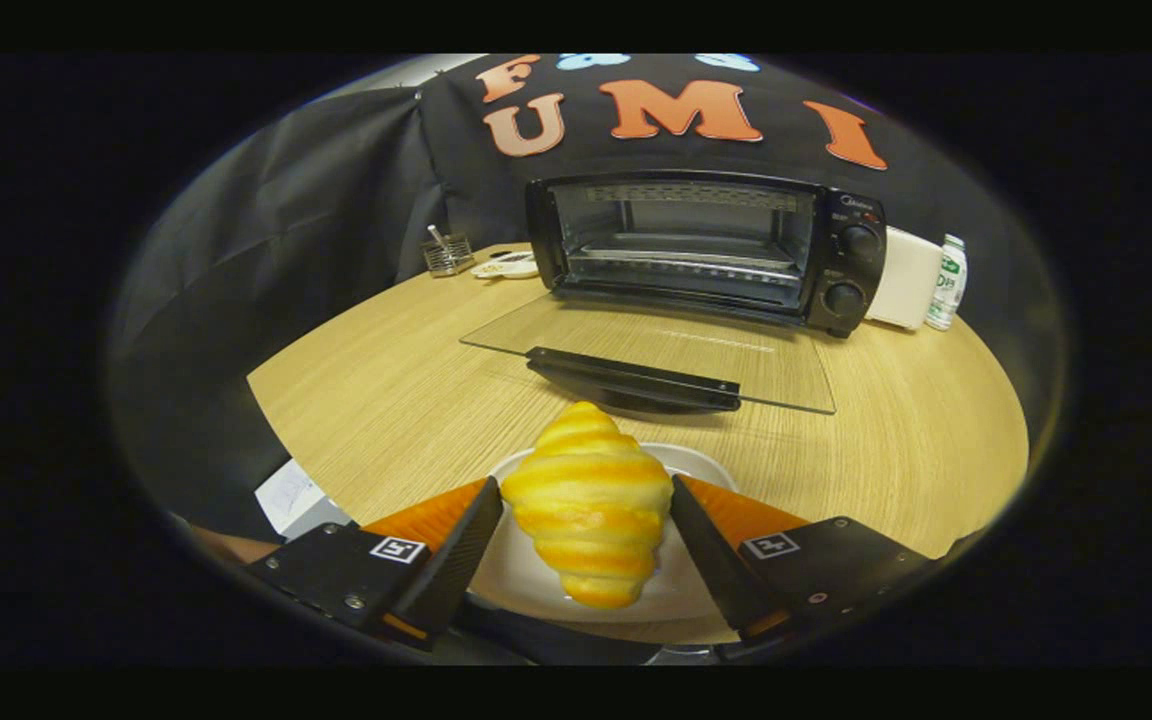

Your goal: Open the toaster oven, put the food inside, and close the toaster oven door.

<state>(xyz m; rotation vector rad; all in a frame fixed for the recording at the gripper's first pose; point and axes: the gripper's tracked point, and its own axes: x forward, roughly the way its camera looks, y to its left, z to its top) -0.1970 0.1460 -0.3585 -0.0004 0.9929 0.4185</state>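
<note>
A yellow croissant (588,500) sits between my fingers, over a white plate (704,464) near the table's front edge. My gripper (588,487) is shut on the croissant, with one finger pressing on each of its sides. Beyond the plate stands the black toaster oven (841,250) with its glass door (656,345) folded down flat towards me. The door's black handle (636,381) lies just ahead of the croissant's tip. A wire rack (681,258) shows inside the lit cavity.
The round wooden table (386,390) holds a white box (904,278) and a small bottle (948,282) to the right of the oven. A metal holder (448,253) and a small dish (506,265) stand to its left. Paper (288,497) lies off the table's near left edge.
</note>
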